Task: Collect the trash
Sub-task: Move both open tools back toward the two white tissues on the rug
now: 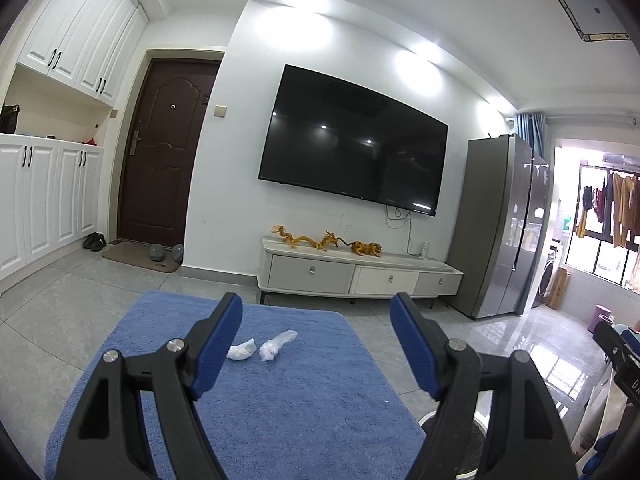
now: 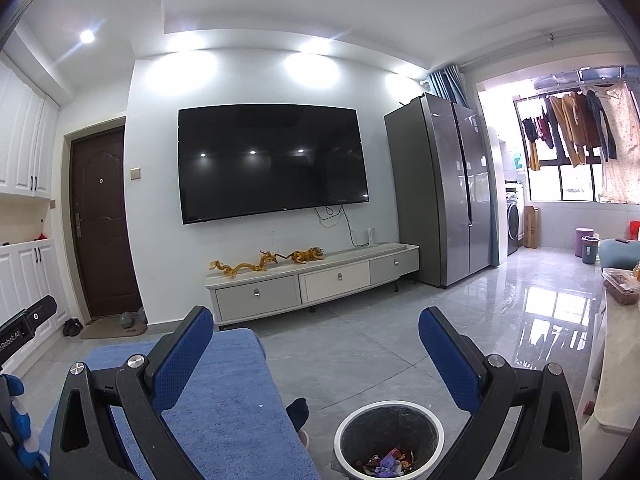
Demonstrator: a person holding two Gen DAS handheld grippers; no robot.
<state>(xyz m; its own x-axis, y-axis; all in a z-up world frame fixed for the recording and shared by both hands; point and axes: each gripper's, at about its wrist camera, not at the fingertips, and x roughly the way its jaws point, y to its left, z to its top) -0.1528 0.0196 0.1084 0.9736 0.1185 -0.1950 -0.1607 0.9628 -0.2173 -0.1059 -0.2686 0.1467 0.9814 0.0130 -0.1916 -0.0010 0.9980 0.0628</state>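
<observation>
Two crumpled white wrappers (image 1: 242, 349) (image 1: 276, 345) lie side by side on the blue cloth-covered surface (image 1: 280, 400). My left gripper (image 1: 316, 316) hangs open above that surface, just short of the wrappers, with nothing between its blue pads. In the right wrist view my right gripper (image 2: 316, 328) is also open and holds nothing. Below it on the floor stands a round bin (image 2: 388, 440) with a white rim and colourful wrappers inside. The blue surface (image 2: 224, 400) lies to the bin's left.
A low white TV cabinet (image 1: 356, 272) with golden dragon figures stands under a wall-mounted TV (image 1: 352, 136). A grey fridge (image 1: 496, 224) is to the right, a brown door (image 1: 160, 148) to the left. A pale table edge (image 2: 620, 360) runs along the right.
</observation>
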